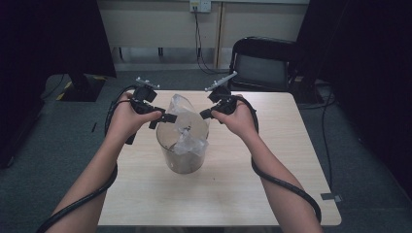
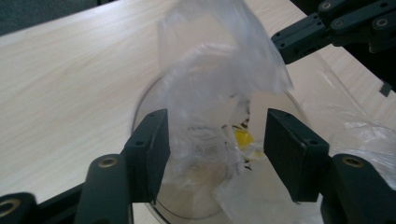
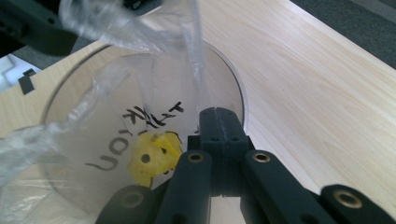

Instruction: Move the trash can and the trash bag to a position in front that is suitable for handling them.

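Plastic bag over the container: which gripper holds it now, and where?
The right gripper pinches the plastic bag at its edge by the container rim; the left gripper is open.

I am looking down on a pale wooden table point(image 1: 291, 160) sitting on a grey carpeted floor point(image 1: 63, 131). Behind its far right corner a black chair point(image 1: 265, 63) is standing, facing the table. At the far left a dark stand point(image 1: 82, 85) is resting on the floor, with yellow and black tape point(image 1: 66, 87) lying beside its base. Along the back a cream wall panel point(image 1: 155, 24) is running across, a white socket point(image 1: 200, 5) is sitting at its top edge, and a black cord point(image 1: 199, 41) is hanging down from it to the floor. A small strip of dark tape point(image 1: 331, 196) is sticking out at the table's near right corner.
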Motion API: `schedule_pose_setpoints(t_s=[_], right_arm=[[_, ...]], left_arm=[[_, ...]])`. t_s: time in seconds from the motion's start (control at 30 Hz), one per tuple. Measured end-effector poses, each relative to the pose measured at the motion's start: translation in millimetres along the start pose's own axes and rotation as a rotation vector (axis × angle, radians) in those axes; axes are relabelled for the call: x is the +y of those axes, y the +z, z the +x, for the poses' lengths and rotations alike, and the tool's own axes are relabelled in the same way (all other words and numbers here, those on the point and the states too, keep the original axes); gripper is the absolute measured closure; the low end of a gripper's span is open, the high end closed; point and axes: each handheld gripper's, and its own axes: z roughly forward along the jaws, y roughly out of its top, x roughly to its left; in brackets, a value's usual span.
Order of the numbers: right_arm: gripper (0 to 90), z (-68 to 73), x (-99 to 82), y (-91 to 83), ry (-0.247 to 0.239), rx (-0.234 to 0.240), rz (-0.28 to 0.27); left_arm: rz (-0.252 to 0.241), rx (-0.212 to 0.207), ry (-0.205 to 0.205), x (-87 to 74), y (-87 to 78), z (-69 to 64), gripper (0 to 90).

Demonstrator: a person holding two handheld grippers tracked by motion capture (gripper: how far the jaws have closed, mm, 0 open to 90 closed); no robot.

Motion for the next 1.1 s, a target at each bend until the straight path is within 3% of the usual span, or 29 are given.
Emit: schedule_pose_setpoints(t_s=[0.13, 0.27, 0.37, 0.43, 0.47, 0.57, 0.6, 0.67, 0.73, 0.93, 1.0, 1.1], right_arm=[[90.0, 3.3, 0.2, -0.5, 0.002, -0.001, 0.004], [90.0, 7.4, -0.3, 3.2, 0.000, 0.006, 0.003], [90.0, 10.7, 0.7, 6.5, -0.002, 0.020, 0.000], [90.0, 13.1, 2.9, 9.2, -0.010, 0.031, -0.001], [90.0, 14.3, 4.4, 10.6, -0.015, 0.035, -0.004], [90.0, 17.4, 9.3, 14.7, -0.020, 0.039, -0.003], [90.0, 17.7, 10.6, 16.0, -0.015, 0.044, -0.006], [90.0, 17.3, 12.3, 18.5, -0.014, 0.050, -0.011], [90.0, 15.5, 12.8, 20.1, -0.013, 0.043, -0.005], [90.0, -7.3, 6.9, 14.0, 0.025, 0.007, -0.007], [90.0, -14.7, 4.5, 12.1, 0.043, 0.014, -0.016], [90.0, -23.5, 2.0, 11.8, 0.056, 0.005, -0.016]], left_arm=[[0.040, -0.001, -0.004, -7.0, 8.4, -6.8, 39.6], [0.005, -0.004, -0.029, -7.6, 22.6, -2.7, 37.1], [-0.042, -0.036, -0.065, -3.1, 28.0, -2.3, 38.5], [-0.038, -0.046, -0.087, 1.0, 30.4, -3.1, 40.4], [-0.035, -0.050, -0.073, 3.5, 31.9, -3.1, 43.3], [-0.038, -0.086, -0.082, 8.8, 37.1, -2.4, 58.1], [-0.027, -0.087, -0.072, 9.8, 39.5, -2.5, 69.8], [0.003, -0.082, -0.062, 11.4, 42.3, -1.1, 81.8], [0.025, -0.067, -0.070, 11.9, 41.5, 3.6, 89.7], [0.032, 0.010, -0.105, 7.3, 27.1, 31.8, 90.0], [0.003, 0.006, -0.123, 5.5, 23.7, 41.5, 90.0], [0.008, 0.022, -0.134, 2.2, 23.9, 54.2, 90.0]])
